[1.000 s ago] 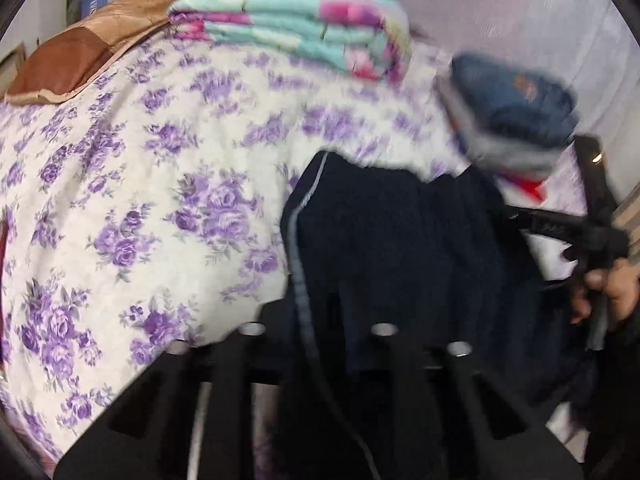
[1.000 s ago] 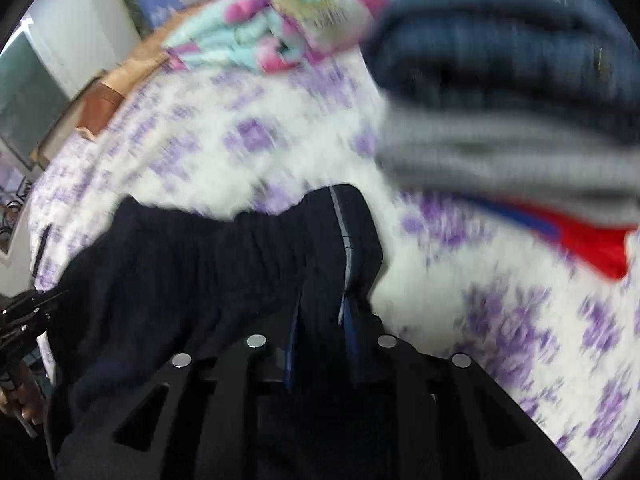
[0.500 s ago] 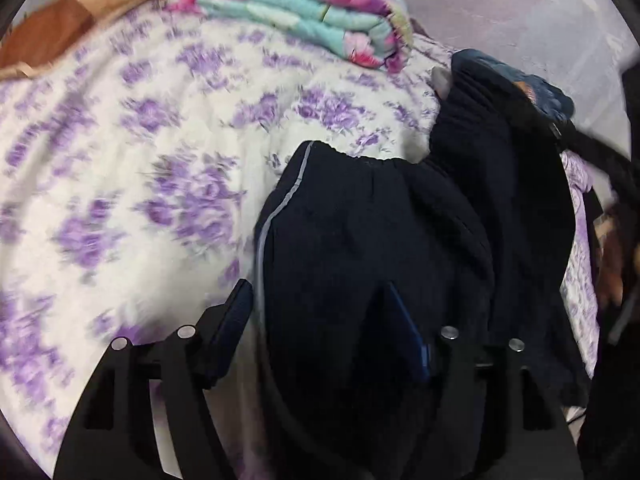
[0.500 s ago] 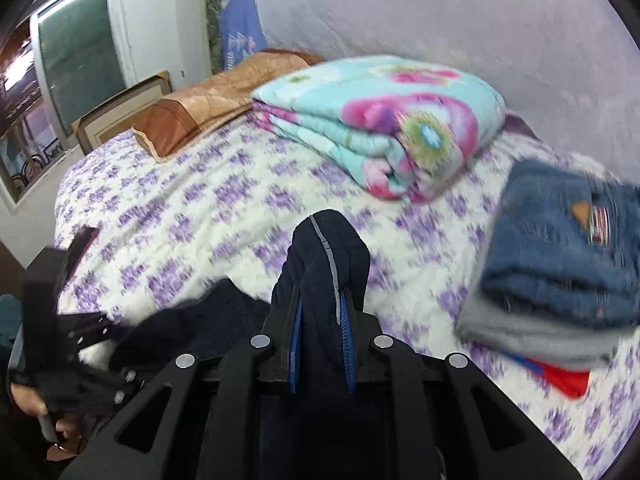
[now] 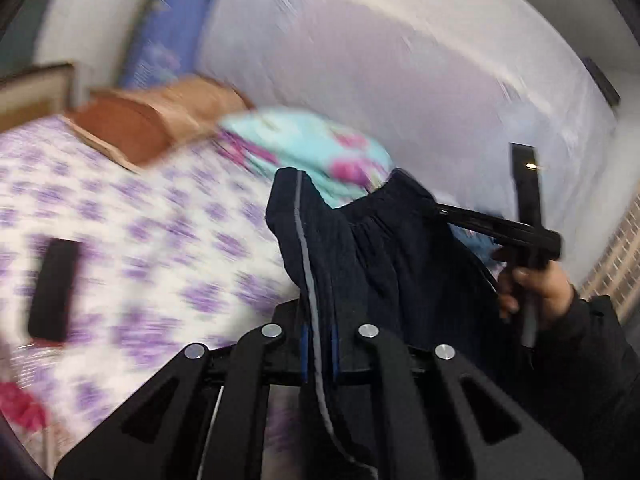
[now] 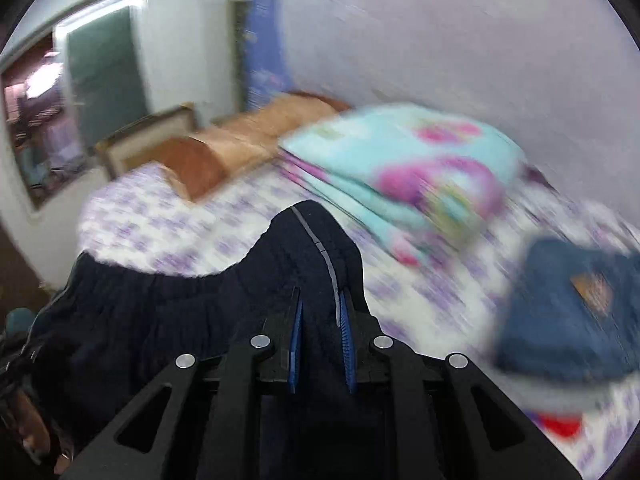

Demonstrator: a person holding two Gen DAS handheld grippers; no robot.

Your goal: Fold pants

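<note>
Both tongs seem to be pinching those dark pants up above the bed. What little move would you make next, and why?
Probably spread the two tongs apart to pull the waistband taut. The left tongs and right tongs each clamp a side seam of the pants, and the cloth between them sags in gathers over the bed. Taut cloth should lay down flatter for folding.

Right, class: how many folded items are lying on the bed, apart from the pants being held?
At least 2: a folded floral blanket by the wall, and a pile with folded jeans on top nearer the right gripper. Blur hides how many garments lie beneath.
</note>
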